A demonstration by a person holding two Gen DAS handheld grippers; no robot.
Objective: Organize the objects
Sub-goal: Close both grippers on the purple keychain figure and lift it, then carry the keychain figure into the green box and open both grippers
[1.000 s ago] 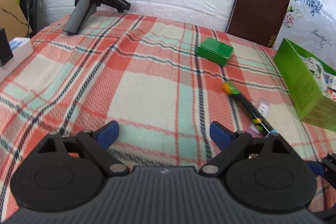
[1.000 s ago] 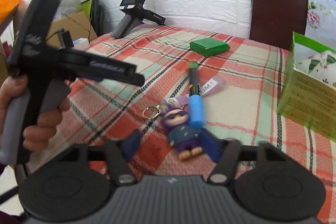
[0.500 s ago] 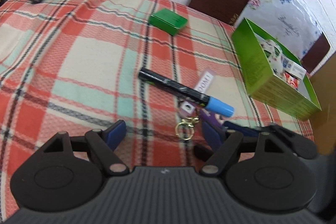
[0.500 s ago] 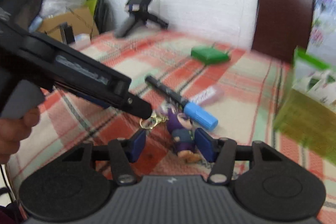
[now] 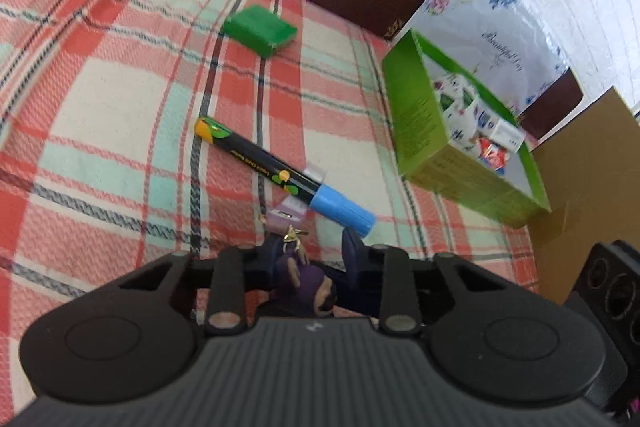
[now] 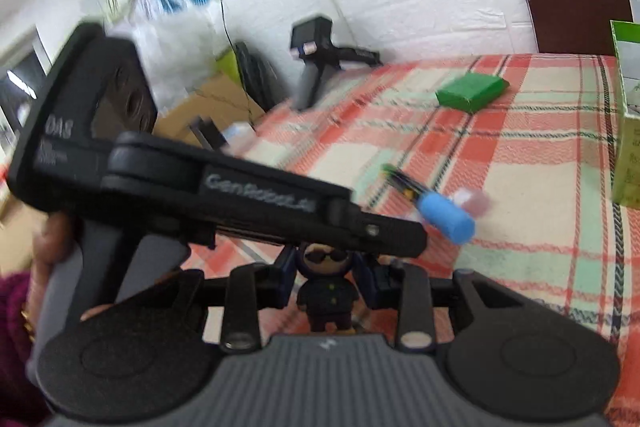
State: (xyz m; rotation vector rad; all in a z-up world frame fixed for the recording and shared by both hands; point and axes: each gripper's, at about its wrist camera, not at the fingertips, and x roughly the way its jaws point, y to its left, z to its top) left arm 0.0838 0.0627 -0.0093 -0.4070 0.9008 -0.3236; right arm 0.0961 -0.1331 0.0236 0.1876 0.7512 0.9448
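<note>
The purple keychain figure point(image 6: 326, 281) sits between the fingers of both grippers: the right gripper point(image 6: 326, 273) has its pads closed against the figure's sides, and the left gripper point(image 5: 310, 253) is drawn in around its head and ring (whether it truly pinches I cannot tell). It hangs just above the plaid tabletop point(image 5: 120, 115), beside the blue-capped marker point(image 5: 280, 175), probably gripped so it can go into the green box point(image 5: 420, 115).

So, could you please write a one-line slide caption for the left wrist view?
Left gripper closing around a purple keychain doll, beside a blue-capped marker on plaid cloth.
</note>
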